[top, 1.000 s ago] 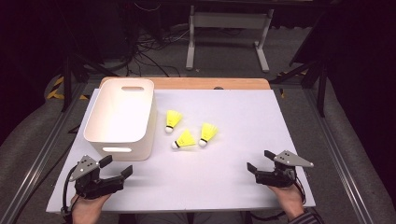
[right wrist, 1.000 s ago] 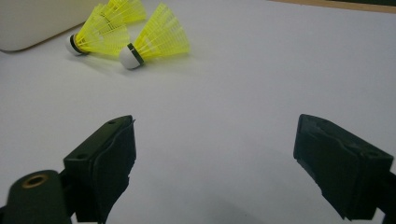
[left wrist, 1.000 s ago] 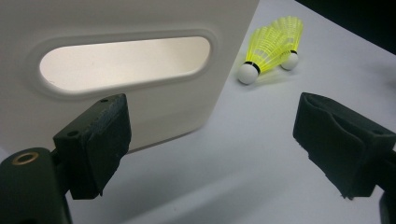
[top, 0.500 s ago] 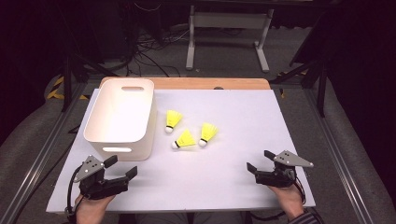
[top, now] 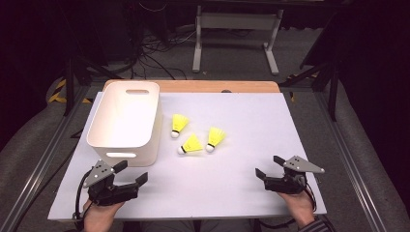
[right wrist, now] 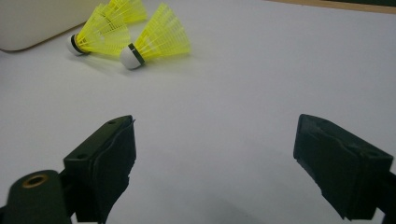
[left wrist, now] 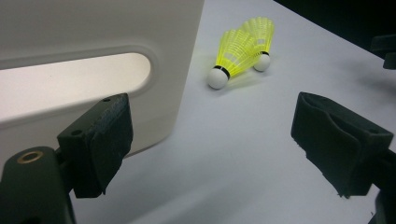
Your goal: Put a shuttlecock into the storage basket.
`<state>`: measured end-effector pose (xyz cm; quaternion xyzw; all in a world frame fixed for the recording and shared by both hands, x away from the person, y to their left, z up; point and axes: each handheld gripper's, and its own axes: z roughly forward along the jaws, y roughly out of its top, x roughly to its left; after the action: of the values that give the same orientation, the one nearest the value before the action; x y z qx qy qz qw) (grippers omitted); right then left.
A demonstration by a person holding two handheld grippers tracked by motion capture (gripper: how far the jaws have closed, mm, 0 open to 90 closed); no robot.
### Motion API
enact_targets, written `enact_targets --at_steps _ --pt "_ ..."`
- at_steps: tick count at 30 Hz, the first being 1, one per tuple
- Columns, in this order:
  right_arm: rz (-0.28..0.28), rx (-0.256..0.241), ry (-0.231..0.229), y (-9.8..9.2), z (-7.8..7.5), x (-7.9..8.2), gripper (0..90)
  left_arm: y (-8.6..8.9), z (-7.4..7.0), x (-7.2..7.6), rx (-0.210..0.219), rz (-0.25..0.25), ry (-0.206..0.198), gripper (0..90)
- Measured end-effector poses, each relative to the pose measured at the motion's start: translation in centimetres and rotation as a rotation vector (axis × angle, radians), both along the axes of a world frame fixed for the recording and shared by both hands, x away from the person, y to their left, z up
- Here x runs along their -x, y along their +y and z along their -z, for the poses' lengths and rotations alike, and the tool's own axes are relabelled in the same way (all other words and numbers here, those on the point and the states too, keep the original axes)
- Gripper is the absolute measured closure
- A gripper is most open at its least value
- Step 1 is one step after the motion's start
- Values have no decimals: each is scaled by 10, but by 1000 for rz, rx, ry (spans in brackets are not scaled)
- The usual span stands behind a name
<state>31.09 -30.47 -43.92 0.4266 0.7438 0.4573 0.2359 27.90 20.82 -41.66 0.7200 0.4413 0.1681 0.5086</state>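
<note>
Two hand-held grippers, left (top: 131, 172) and right (top: 270, 166), wide open and empty, near three shuttlecocks (top: 192, 144).

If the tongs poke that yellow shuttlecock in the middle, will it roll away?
The middle shuttlecock lies on its side, so it would probably swing round its round white tip rather than roll straight. Its thin mesh skirt looks light and squashable.

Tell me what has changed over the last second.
The left gripper slid a little right along the table's near edge, jaws open. The right gripper, the bin and the three shuttlecocks stayed put. Nothing was gripped or released.
</note>
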Motion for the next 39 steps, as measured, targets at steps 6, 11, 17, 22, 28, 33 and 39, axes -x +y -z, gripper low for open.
enact_targets --at_steps 6,11,17,22,28,33,39 --pt "-3 -2 -7 0 0 1 136 -5 -1 -1 5 10 -1 139" --pt "-3 -2 -8 0 -1 1 136 -8 -2 -2 11 17 2 139" --pt "-2 -2 -8 0 -1 1 136 -14 -3 -3 16 37 8 140" --pt "-3 -1 -9 0 -1 1 136 -21 -5 -5 13 57 8 141" --pt "-1 -2 -9 0 -1 1 136 -28 -6 -8 17 72 6 141" --pt "-2 0 -10 0 -1 1 136 -35 -7 -11 22 89 9 142" --pt "-2 -2 -10 -1 -1 1 136 -45 -7 -15 19 111 13 143"
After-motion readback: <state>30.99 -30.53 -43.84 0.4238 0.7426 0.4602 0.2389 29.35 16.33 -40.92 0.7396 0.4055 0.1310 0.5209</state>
